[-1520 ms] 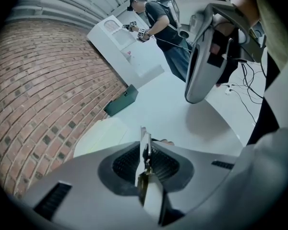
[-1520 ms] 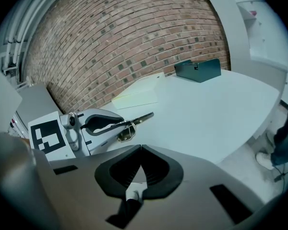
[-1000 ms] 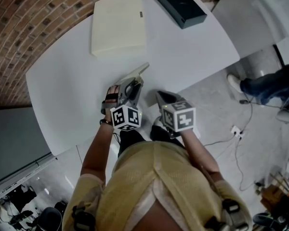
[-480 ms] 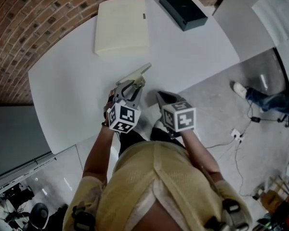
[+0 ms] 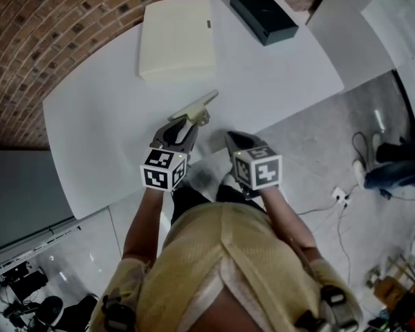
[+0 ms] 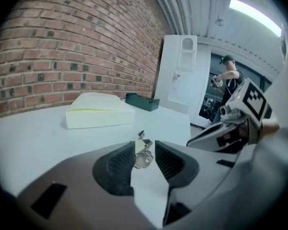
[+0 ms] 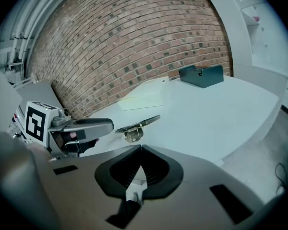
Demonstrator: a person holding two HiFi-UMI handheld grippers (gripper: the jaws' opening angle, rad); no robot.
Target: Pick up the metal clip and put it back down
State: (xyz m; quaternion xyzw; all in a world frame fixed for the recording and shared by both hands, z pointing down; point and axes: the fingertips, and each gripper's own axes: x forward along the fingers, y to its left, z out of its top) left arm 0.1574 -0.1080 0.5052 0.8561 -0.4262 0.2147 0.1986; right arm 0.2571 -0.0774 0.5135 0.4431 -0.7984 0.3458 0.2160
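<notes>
My left gripper [image 5: 188, 122] clamped on metal clip [image 5: 196, 106] at its near end, above near edge of table [image 5: 104, 116]. Right gripper [image 5: 236, 142] jaws together, empty. Clip likely light, stiff, slick: pinch 2 flat sides.

Shiny metal clip [image 5: 196, 106], smooth matt table [image 5: 97, 120].

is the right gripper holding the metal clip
No, the right gripper is shut on nothing; the metal clip sits in the left gripper.
</notes>
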